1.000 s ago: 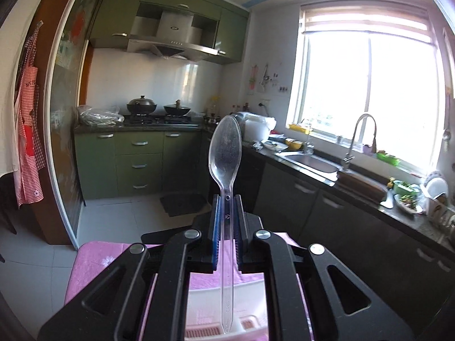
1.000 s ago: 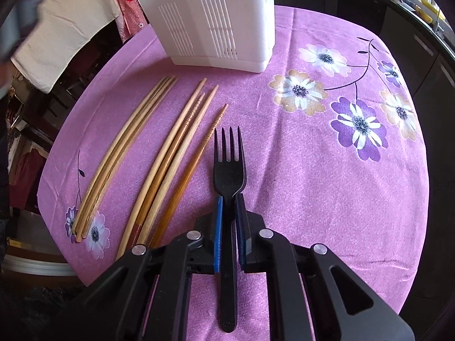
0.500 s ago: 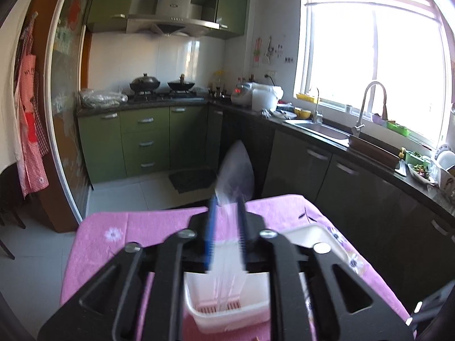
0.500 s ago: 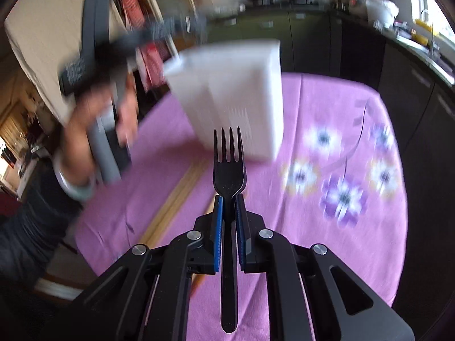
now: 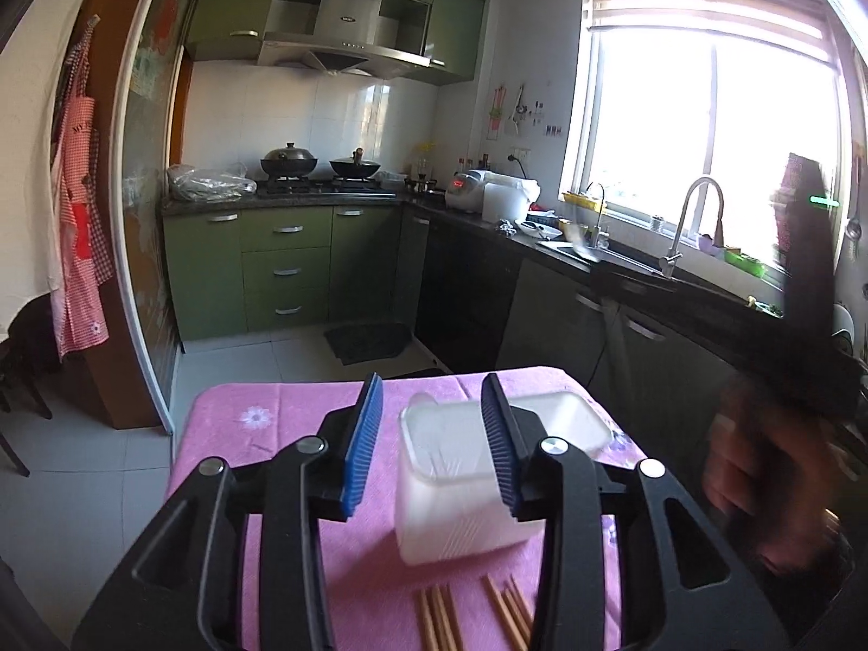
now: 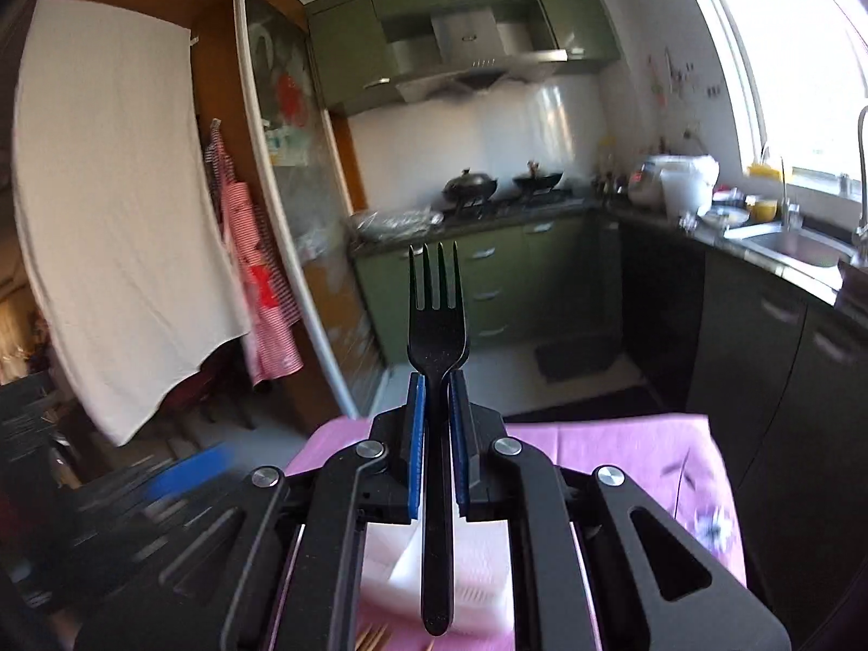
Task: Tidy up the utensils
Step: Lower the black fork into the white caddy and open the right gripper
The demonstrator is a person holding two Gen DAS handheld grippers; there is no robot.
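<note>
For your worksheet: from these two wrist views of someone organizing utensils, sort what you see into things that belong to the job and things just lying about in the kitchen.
Belongs to the job:
- black fork, clamped in the right gripper
- white holder on the pink tablecloth
- wooden chopsticks
- left gripper, jaws opening, nothing between them

Just lying about:
- two woks on the stove
- rice cooker
- apron
- faucet

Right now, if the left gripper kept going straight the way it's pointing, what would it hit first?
Most likely the white utensil holder: the left gripper, jaws opening with nothing between them, points slightly down at its open top on the pink tablecloth. Depth is unclear, so it might pass just over the rim.
</note>
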